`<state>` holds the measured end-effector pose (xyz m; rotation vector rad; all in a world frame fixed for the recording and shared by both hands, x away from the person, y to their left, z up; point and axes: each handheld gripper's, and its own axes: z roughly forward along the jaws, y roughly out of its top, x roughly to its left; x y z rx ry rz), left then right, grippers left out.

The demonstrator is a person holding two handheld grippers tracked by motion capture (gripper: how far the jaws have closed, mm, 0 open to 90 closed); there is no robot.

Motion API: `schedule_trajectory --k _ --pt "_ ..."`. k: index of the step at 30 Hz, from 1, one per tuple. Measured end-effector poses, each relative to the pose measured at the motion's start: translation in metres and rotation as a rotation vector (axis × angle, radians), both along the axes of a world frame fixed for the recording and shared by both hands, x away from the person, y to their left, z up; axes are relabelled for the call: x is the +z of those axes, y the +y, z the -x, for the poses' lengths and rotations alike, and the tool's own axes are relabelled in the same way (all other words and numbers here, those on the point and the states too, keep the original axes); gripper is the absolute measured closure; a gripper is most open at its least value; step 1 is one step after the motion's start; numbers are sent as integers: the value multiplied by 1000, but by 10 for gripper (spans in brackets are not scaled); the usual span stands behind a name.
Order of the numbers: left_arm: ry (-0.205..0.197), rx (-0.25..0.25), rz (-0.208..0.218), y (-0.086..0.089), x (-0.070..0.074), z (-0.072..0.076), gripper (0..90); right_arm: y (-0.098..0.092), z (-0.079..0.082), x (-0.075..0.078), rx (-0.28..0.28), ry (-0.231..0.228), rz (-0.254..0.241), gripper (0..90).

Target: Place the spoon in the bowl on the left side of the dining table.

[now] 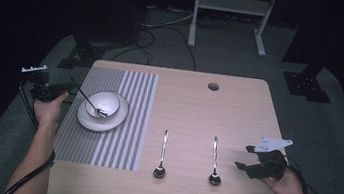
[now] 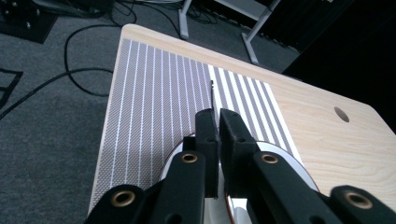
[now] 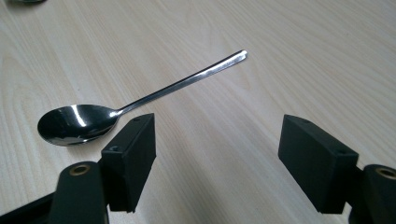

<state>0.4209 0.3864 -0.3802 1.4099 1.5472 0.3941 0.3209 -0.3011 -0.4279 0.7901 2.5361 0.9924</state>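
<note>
Wooden table (image 1: 240, 101): left claw (image 2: 215, 122) pinches the spoon handle (image 2: 212, 95) (bowl (image 1: 102, 104) end), right claw (image 3: 217, 154) gapes empty.

Bare table (image 1: 238, 111) beyond two spoons (image 1: 162, 153); bowl (image 1: 103, 103) crowds placemat (image 1: 121, 120).

High view overhead, far; gripper views close, perhaps sharing table (image 1: 238, 111).

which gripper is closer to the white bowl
Left. The left gripper is at the bowl, jaws closed on the handle of the spoon in it; the right gripper is across the table.
</note>
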Motion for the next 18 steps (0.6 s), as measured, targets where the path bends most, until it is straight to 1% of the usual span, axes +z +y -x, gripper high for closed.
schedule_trajectory --k 2,3,8,15,17,18 --pt "3 -3 -12 0 -1 1 849 1 -1 0 4 1 5 264" --pt "3 0 -6 1 -2 2 836 1 -1 0 3 3 5 264" --pt "6 1 -4 3 -3 5 801 2 -2 -1 3 2 2 264" --pt "7 -13 -18 4 -6 11 771 1 -2 0 -3 5 -2 263" --pt "7 -18 -9 5 -7 14 754 0 -2 -1 -5 6 0 263" --pt "10 -22 -15 5 -8 15 747 0 -2 -1 -4 6 2 263"
